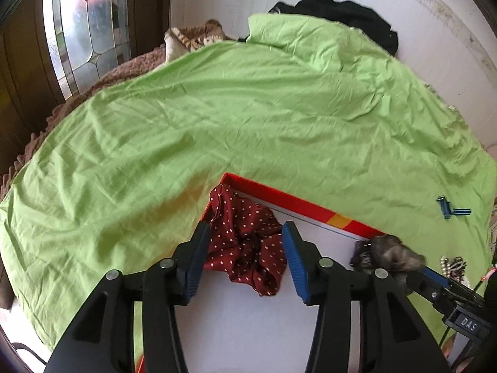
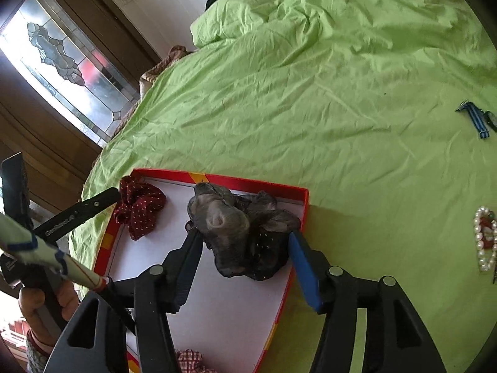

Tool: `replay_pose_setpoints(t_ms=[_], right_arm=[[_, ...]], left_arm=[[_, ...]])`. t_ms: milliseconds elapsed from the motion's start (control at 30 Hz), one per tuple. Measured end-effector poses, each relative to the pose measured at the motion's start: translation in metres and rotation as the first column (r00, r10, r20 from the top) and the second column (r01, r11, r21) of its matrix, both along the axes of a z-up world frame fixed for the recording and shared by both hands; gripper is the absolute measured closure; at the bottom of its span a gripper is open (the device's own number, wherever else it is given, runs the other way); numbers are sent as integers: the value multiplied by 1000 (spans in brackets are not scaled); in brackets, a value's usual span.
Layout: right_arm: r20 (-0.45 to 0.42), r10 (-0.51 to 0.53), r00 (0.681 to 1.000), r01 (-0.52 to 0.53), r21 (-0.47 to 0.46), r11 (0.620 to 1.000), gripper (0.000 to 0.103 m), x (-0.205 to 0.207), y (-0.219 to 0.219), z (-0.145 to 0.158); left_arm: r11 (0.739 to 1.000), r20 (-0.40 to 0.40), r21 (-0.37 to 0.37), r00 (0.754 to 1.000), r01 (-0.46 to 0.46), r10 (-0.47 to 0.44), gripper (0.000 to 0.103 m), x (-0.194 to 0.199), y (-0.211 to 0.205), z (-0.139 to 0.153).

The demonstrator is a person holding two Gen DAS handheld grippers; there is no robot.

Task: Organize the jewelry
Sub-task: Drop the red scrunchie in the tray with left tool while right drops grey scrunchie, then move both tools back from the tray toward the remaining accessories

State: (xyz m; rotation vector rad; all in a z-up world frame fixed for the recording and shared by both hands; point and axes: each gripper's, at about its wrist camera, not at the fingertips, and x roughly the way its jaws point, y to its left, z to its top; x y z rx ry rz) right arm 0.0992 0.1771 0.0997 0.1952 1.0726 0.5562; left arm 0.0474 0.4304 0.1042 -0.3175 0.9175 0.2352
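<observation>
Pearl clip (image 2: 485, 242) right view only, razor (image 1: 452, 209) both

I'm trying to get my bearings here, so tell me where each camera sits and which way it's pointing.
Left wrist view: sits on the left tool, looks down between its open fingers at the maroon dotted scrunchie in the red box; the right tool's tip shows at the right.
Right wrist view: sits on the right tool, looks down at the grey scrunchie; a hand shows at lower left.
Shared: red box, both scrunchies, green sheet, blue strap.
</observation>
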Motion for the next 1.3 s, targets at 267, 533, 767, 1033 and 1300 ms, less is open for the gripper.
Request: replay_pose_setpoints(t_ms=[267,533,767,1033,1300], right_arm=[[141,-13,990,25,-79,997,41,-56,-55,47],[264,-105,959,149,-151,977,35,-133,-160,76],[284,-206,936,254,-143,956,35,-182,-243,84],[275,-326,905,374,-144,916,31,-216,-321,83],[243,-407,880,450,-154,880,28,-233,-369,63]], left_arm=[[998,66,65,997,24,-28,54,-50,-30,46],[987,112,112,986,114,-126,54,-94,-112,80],[958,102,152,960,243,-259,53,-104,-209,90],[924,111,144,922,355,-371,52,-121,-294,103],[902,87,164,905,399,-416,46,-133,-332,100]])
